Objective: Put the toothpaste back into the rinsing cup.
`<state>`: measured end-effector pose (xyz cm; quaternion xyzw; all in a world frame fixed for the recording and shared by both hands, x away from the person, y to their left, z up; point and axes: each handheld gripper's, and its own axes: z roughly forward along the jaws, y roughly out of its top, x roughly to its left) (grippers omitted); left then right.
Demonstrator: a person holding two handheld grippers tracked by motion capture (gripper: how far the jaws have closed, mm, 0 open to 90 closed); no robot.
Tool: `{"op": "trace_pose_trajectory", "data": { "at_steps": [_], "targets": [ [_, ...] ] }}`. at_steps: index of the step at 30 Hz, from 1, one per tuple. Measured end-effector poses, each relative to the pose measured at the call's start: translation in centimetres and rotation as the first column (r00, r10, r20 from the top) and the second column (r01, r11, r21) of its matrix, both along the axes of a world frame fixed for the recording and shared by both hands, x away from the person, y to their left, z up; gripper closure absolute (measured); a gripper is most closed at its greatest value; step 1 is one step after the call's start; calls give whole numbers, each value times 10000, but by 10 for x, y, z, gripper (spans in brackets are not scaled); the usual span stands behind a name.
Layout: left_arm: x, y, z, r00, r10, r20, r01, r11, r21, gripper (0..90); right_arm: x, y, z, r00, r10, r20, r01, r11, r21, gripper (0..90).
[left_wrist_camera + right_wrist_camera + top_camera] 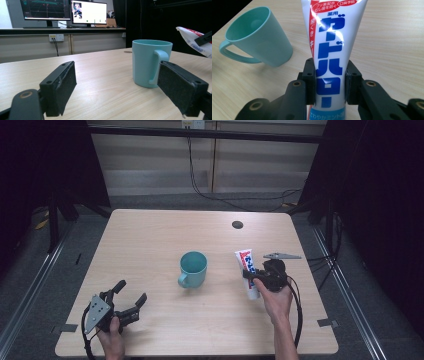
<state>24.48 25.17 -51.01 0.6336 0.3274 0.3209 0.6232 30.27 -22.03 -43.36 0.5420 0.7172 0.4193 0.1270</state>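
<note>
The right gripper (330, 86) is closed on the white plastic toothpaste tube with blue letters (329, 45), both pads pressing its lower body, so the tube stays firm and its flat end points away from the hand. In the high view the tube (248, 265) is at about 3 o'clock from the teal plastic mug with a handle (192, 268), near it but apart. The mug stands upright in the middle of the light wooden table (150, 235), probably to receive the tube. The left gripper (127, 300) waits at about 7 o'clock from the mug, jaws wide apart and holding nothing, so it seems ready to steady the mug
</note>
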Motion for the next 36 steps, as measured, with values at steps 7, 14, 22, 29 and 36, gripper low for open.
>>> {"op": "trace_pose_trajectory", "data": {
  "at_steps": [7, 14, 22, 29, 36],
  "targets": [
    [0, 0, 0, 10000, 0, -2, 0, 10000, -5, 155, -4, 1, 5, 9966, 3, 829, -26, 9996, 280, 686],
    [0, 0, 0, 10000, 0, -1, 0, 10000, -1, 155, -7, 3, 11, 9861, 253, 1643, -329, 9985, 442, 685],
    [0, 0, 0, 10000, 0, -2, 0, 10000, -2, 155, -12, 7, 13, 9636, 323, 2656, -517, 9964, 665, 685],
    [0, 0, 0, 10000, -1, -1, 1, 10000, 0, 155, -15, 8, 17, 9458, 278, 3236, -594, 9943, 882, 685],
    [0, 0, 0, 10000, -2, -8, 2, 10000, -5, 155, -16, 8, 18, 9272, 172, 3741, -650, 9912, 1156, 685]
  ]
}}
